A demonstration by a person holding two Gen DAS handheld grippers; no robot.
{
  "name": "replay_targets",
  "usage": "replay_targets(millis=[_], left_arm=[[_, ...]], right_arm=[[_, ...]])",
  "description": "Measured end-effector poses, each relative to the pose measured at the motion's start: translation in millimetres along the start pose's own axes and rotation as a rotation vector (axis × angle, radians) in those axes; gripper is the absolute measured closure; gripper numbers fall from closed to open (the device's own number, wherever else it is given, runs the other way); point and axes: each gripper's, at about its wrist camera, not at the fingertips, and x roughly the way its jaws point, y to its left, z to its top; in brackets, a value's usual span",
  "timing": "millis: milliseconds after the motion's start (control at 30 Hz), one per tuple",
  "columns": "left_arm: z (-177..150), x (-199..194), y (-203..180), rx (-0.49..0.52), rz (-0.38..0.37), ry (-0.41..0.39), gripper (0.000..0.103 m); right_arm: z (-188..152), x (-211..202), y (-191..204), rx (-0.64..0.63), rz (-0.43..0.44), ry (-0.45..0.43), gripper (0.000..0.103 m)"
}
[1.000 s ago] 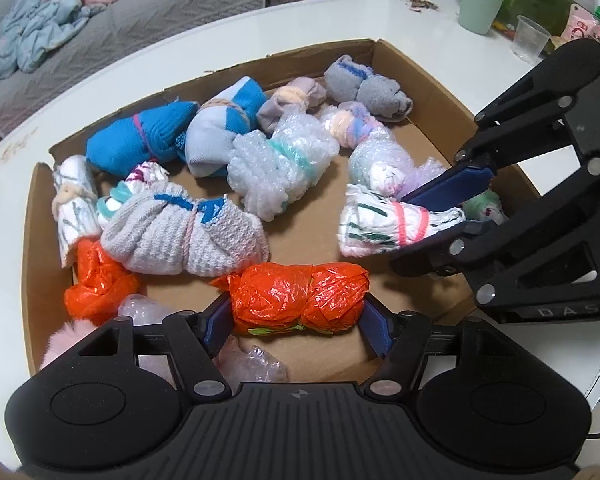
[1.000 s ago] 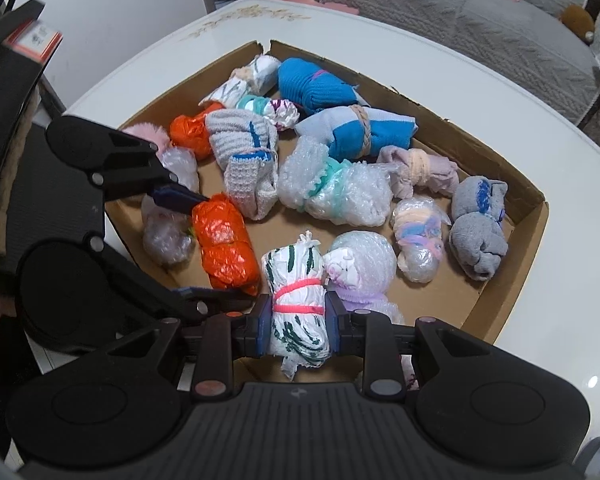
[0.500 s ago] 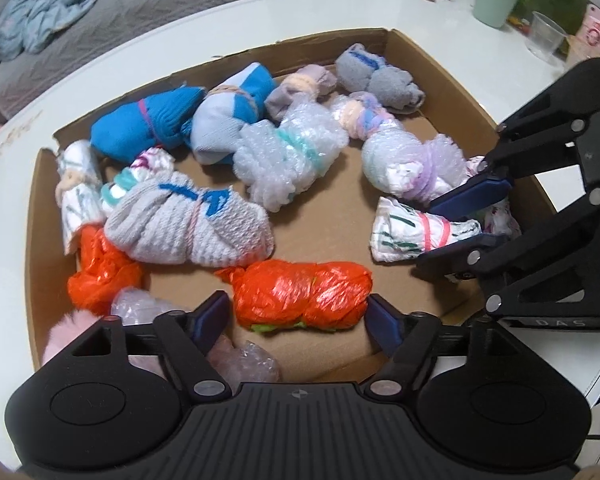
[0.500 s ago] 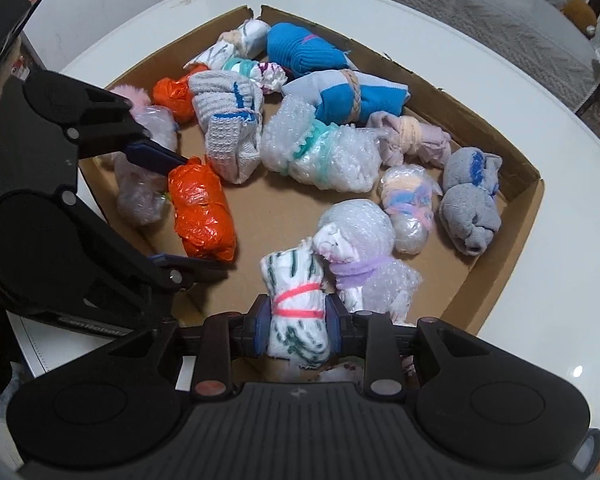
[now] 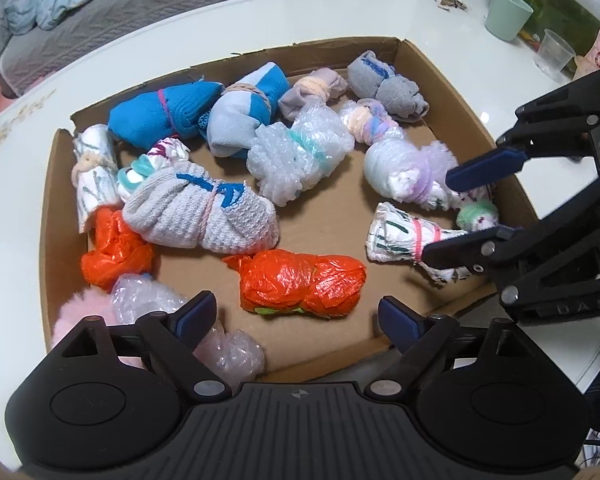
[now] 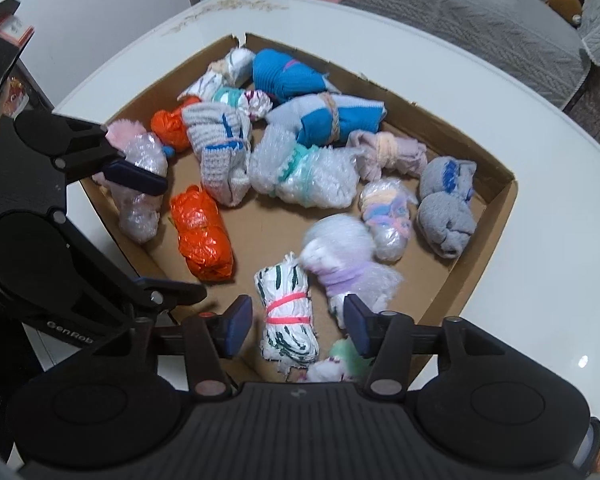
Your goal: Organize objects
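A: What is the left gripper [image 5: 296,316] doing?
B: Its jaws have just been opening and stand wide, gripping nothing; the orange bundle [image 5: 300,282] lies free between them at 6 o'clock in the cardboard box [image 5: 466,100].
A: The right gripper [image 6: 298,328]?
B: Also just opening, pads clear of the white green-streaked bundle [image 6: 286,312] lying between them.

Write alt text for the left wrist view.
The open left gripper hovers over an orange plastic bundle lying free in a cardboard box of tied bundles. At right, the right gripper stands open around a white bundle.
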Motion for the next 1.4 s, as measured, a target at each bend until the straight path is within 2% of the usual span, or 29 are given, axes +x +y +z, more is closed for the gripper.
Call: replay_targets(millis=[33, 133, 300, 400, 533, 600, 700, 800, 833, 967, 1033, 1233, 1400], left_arm=[[-0.8, -2.5, -0.3, -0.004, -0.002, -0.002, 0.005], [-3.5, -10.4, -1.3, -0.021, -0.010, -0.011, 0.001], [-10.1, -24.8, 0.9, -0.072, -0.027, -0.004, 0.001], [-16.0, -36.0, 4.0, -0.107, -0.017, -0.007, 0.001], [-22.1, -47.2, 13.2, -0.186, 0.052, -0.018, 0.001], [-24.2, -53.3, 15.2, -0.211, 0.131, -0.041, 0.001], [-24.8, -62.1, 12.8, -0.196, 0.227, -0.095, 0.001], [-28.4, -73.7, 16.8, -0.235, 0.236, -0.160, 0.001], [-28.4, -74.3, 19.0, -0.254, 0.221, -0.159, 0.001], [-27.2, -68.8, 17.7, -0.275, 0.281, -0.104, 0.001], [-30.7, -70.5, 19.3, -0.300, 0.258, -0.106, 0.001], [-43.2, -77.7, 25.4, -0.373, 0.215, -0.108, 0.001], [-45.4, -86.1, 24.3, -0.374, 0.182, -0.137, 0.001]], right_arm=[[0.4, -1.8, -0.6, 0.005, -0.005, -0.006, 0.049], [1.9, -4.5, 0.1, 0.001, -0.012, -0.013, 0.047], [1.6, -12.6, 2.7, -0.005, -0.012, -0.029, 0.030], [1.2, -20.3, 2.0, 0.010, -0.005, -0.040, 0.025], [0.1, -26.9, 3.9, 0.048, -0.013, -0.048, 0.018], [-0.3, -27.8, 2.8, 0.089, -0.019, -0.050, 0.016], [-2.6, -32.2, 0.9, 0.152, -0.037, -0.057, 0.015], [-5.1, -36.6, 0.8, 0.207, -0.057, -0.071, 0.013], [-5.6, -37.6, 2.3, 0.215, -0.070, -0.075, 0.012], [-8.0, -38.4, 10.3, 0.255, -0.071, -0.069, 0.011], [-10.3, -39.6, 16.4, 0.263, -0.084, -0.066, 0.007], [-21.6, -47.1, 26.8, 0.316, -0.115, -0.075, 0.006], [-24.7, -50.4, 31.3, 0.368, -0.128, -0.090, 0.005]])
